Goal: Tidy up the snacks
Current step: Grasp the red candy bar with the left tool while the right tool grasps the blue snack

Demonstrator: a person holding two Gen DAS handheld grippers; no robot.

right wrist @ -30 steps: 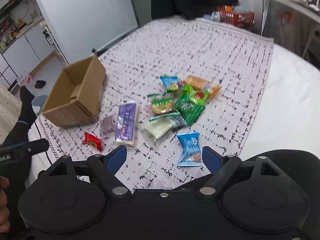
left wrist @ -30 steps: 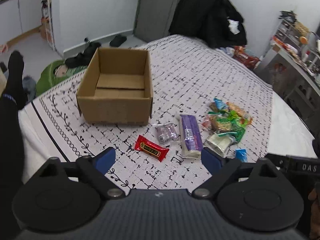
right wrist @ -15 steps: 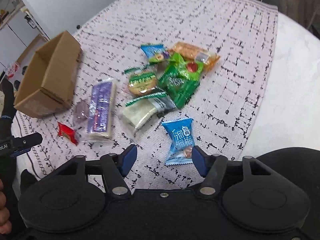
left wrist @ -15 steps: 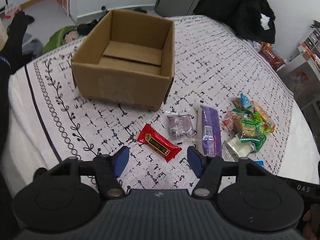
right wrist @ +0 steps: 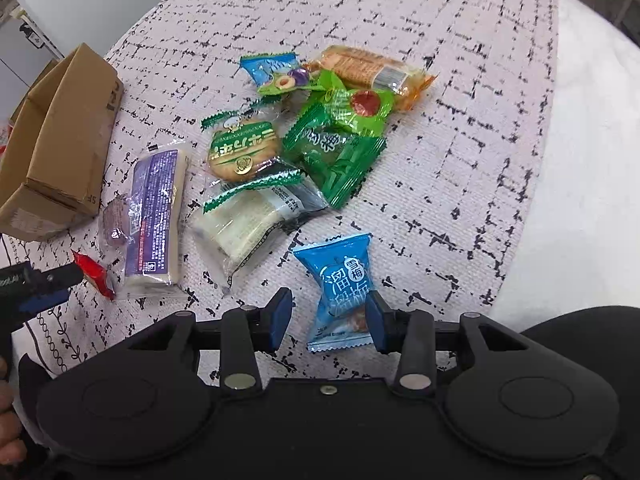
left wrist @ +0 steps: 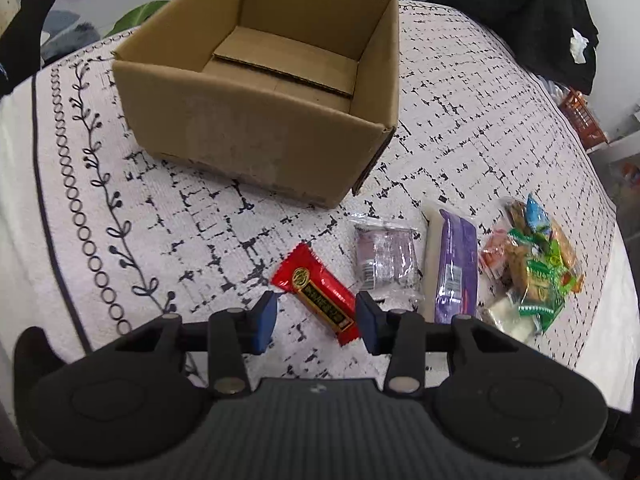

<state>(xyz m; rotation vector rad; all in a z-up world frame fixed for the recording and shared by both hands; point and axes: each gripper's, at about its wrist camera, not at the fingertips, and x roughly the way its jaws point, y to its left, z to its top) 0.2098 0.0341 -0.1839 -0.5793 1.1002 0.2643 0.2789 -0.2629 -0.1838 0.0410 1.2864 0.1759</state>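
An open, empty cardboard box (left wrist: 272,128) stands on the patterned cloth; it also shows in the right wrist view (right wrist: 60,140). My left gripper (left wrist: 316,322) is open, its jaws on either side of a red candy bar (left wrist: 318,294) lying on the cloth. My right gripper (right wrist: 328,322) is open, its jaws either side of a blue candy packet (right wrist: 344,284). A purple bar (left wrist: 456,264), a clear purple packet (left wrist: 384,260) and a pile of green and orange snacks (right wrist: 336,128) lie between them.
The cloth (left wrist: 460,120) covers a white bed (right wrist: 580,160). A black garment (left wrist: 532,12) hangs at the far side. A person's black-socked foot (left wrist: 28,20) is at the left. The left gripper (right wrist: 36,284) shows at the right wrist view's left edge.
Both grippers have come down and forward toward the snacks and their jaws have narrowed. The left now straddles the red bar, the right the blue packet.
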